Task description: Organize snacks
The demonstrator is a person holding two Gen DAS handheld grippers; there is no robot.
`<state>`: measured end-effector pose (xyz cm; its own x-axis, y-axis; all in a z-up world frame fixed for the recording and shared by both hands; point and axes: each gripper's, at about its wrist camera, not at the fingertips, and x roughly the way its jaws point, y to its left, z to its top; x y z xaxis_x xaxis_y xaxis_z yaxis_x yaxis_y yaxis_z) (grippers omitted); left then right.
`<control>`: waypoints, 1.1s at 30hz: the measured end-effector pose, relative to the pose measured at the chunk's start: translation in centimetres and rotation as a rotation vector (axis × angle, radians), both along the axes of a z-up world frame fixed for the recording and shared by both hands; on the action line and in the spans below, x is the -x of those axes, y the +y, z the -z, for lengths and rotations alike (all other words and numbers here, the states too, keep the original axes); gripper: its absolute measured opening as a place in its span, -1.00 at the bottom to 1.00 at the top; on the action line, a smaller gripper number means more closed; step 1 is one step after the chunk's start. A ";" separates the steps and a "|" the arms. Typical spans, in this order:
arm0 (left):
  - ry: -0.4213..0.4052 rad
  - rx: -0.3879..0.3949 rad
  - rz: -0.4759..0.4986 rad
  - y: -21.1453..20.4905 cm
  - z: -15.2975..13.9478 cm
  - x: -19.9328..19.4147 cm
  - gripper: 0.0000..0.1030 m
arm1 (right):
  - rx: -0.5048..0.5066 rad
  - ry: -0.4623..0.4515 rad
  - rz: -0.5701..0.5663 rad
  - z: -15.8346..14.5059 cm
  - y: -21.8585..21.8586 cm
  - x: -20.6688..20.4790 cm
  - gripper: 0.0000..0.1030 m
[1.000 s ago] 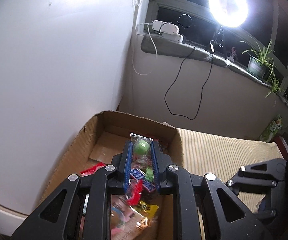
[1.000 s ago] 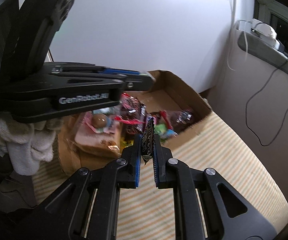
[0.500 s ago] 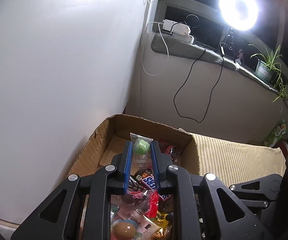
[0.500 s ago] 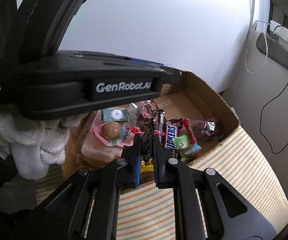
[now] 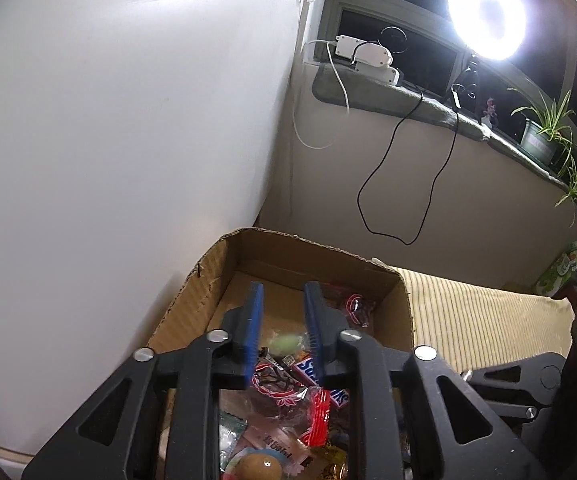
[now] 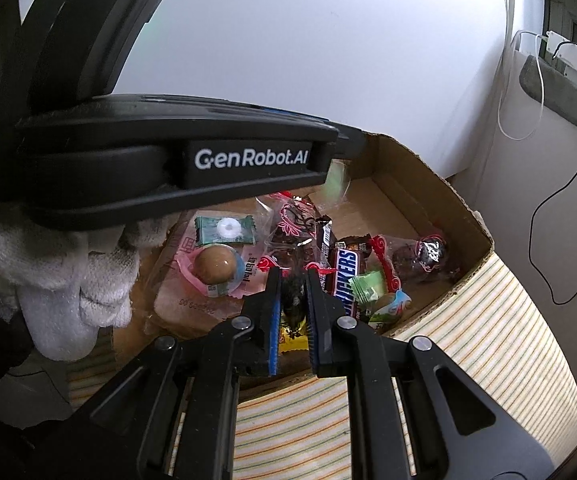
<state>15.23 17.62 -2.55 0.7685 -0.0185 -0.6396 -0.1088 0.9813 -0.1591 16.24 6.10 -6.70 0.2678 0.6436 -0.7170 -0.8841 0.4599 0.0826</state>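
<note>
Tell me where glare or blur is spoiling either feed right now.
Left wrist view: the ring light blows out the top right corner, and the green candy below the open left gripper is a motion smear. Right wrist view: that candy is a pale green streak over the box; the Snickers bar reads sharp.

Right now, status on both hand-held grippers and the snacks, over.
Left hand-held gripper open over the cardboard box, blurred green candy below its fingers. Right hand-held gripper shut on a dark snack packet. Nothing in the way.
</note>
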 end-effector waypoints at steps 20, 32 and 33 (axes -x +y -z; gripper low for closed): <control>-0.079 -0.021 -0.052 -1.0 -2.4 6.2 0.04 | -0.043 -0.084 0.051 -2.4 -4.0 3.8 0.44; -0.133 -0.089 -0.072 -4.5 -3.6 12.9 0.37 | -0.114 -0.075 0.196 -4.0 -10.4 5.5 0.83; -0.132 -0.096 -0.075 -4.9 -3.5 13.4 0.38 | -0.117 -0.075 0.212 -4.0 -10.9 5.6 0.86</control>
<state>1.87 12.70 0.98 0.8431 0.0981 -0.5288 -0.1662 0.9826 -0.0827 10.64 -4.81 -2.67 0.4552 0.6447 -0.6141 -0.7747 0.6268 0.0838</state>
